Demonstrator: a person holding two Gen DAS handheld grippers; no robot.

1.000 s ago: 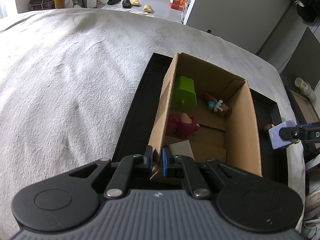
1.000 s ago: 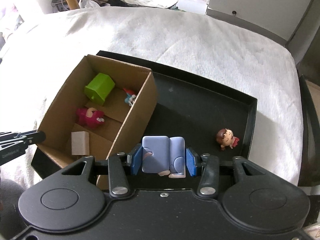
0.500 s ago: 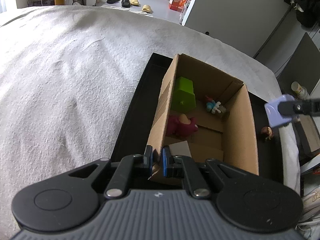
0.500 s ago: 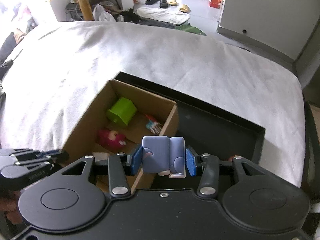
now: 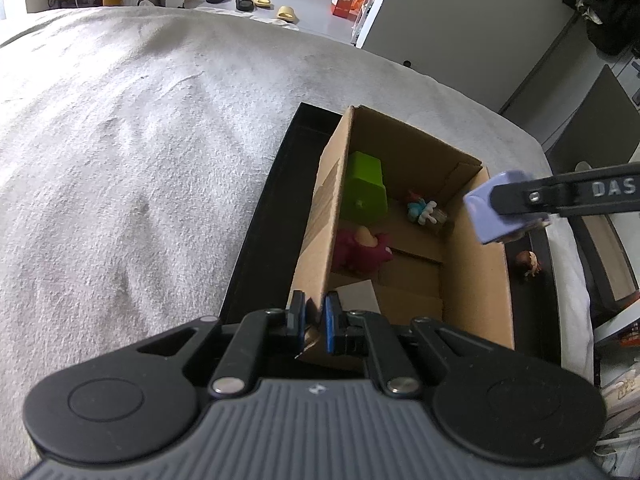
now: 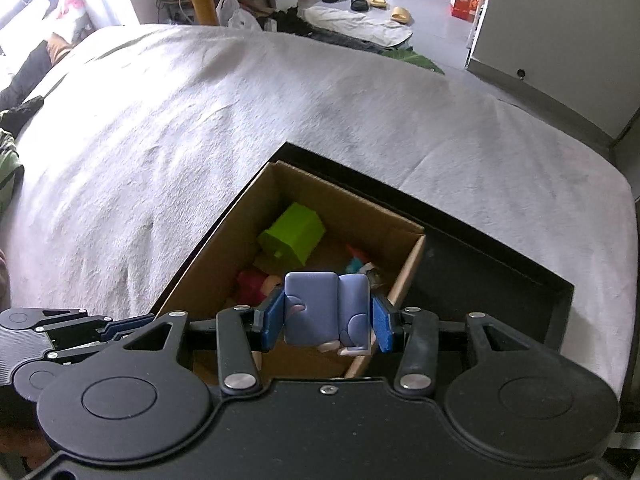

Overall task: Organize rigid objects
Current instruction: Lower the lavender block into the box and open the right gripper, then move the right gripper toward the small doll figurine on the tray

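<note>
- From where I stand, the white fleecy bed cover (image 5: pixel 120 152) fills the left side of both views, out to about 9 o'clock of everything else.
- On it lies a shallow black rectangular tray (image 5: pixel 264 220), and the open brown cardboard box (image 5: pixel 476 272) stands inside the tray at its left end.
- The left gripper (image 5: pixel 313 322) sits at 6 o'clock of the box, jaws narrow and pinched on the box's near left corner, one blue pad (image 5: pixel 297 316) outside the wall and the other inside.
- Inside the box, a lime-green plastic house-shaped block (image 5: pixel 366 192) lies toward 12 o'clock against the left wall.
- A magenta plush-looking figure (image 5: pixel 360 250) lies just nearer than it, at about 9 o'clock of the box floor.
- A small teal and white figurine (image 5: pixel 422 210) rests at the far right corner, near 1 o'clock.
- A loose pale cardboard piece (image 5: pixel 356 300) lies at the near end.
- The right gripper (image 6: pixel 326 318) holds a lavender-blue blocky plastic toy (image 6: pixel 326 308) clamped between its blue pads, raised above the box's right wall at about 3 o'clock.
- A small brown-haired doll figure (image 5: pixel 529 262) lies on the bare tray floor right of the box, at 3 o'clock.
</note>
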